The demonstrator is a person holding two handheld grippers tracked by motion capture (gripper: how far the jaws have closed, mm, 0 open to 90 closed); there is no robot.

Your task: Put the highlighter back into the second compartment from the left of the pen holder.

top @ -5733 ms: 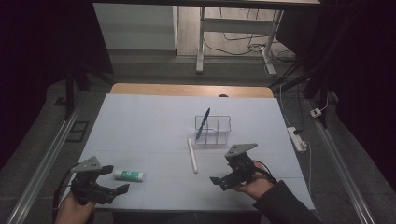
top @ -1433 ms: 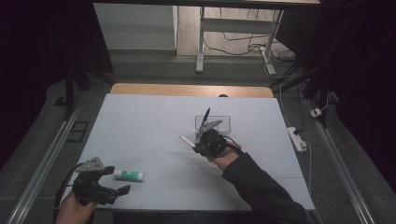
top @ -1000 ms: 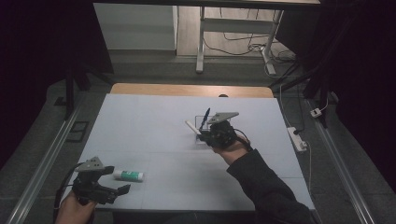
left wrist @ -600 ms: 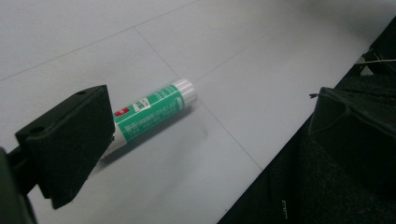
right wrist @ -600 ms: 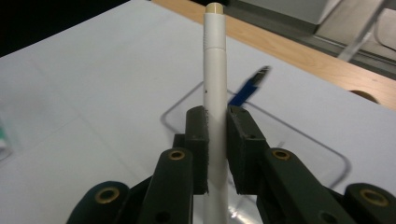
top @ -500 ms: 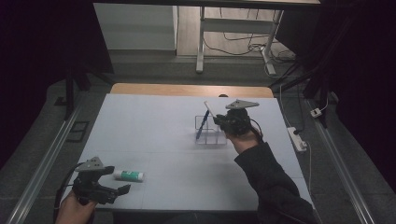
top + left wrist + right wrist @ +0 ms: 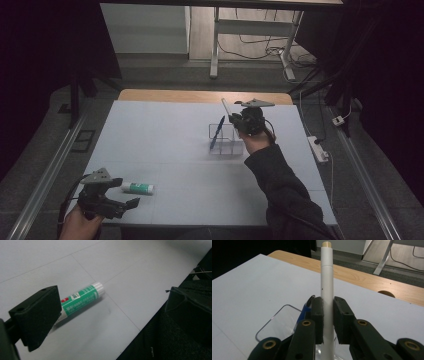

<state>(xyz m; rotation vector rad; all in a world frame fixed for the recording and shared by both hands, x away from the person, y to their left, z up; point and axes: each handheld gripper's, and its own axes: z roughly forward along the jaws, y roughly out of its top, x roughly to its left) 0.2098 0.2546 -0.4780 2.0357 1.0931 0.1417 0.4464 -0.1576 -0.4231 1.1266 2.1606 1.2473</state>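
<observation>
My right gripper (image 7: 236, 119) (image 7: 328, 312) is shut on a long white pen (image 7: 327, 280) (image 7: 225, 107), which stands nearly upright above a clear plastic holder (image 7: 226, 140) (image 7: 277, 326). A blue pen (image 7: 216, 133) (image 7: 308, 305) leans inside that holder. At the near left edge my left gripper (image 7: 131, 201) rests low with its jaws wide apart. A green and white glue stick (image 7: 137, 188) (image 7: 81, 299) lies flat on the table just ahead of it, beside one black pad (image 7: 37, 315) and not gripped.
The pale table top (image 7: 165, 145) has a wooden strip (image 7: 190, 96) along its far edge. A white power strip (image 7: 318, 148) lies off the right side. Metal rails (image 7: 45, 175) run along both sides, with desk legs and cables beyond.
My right gripper has carried the white pen from the middle of the table back and to the right, over the clear holder. The left gripper and the glue stick have stayed where they were.
</observation>
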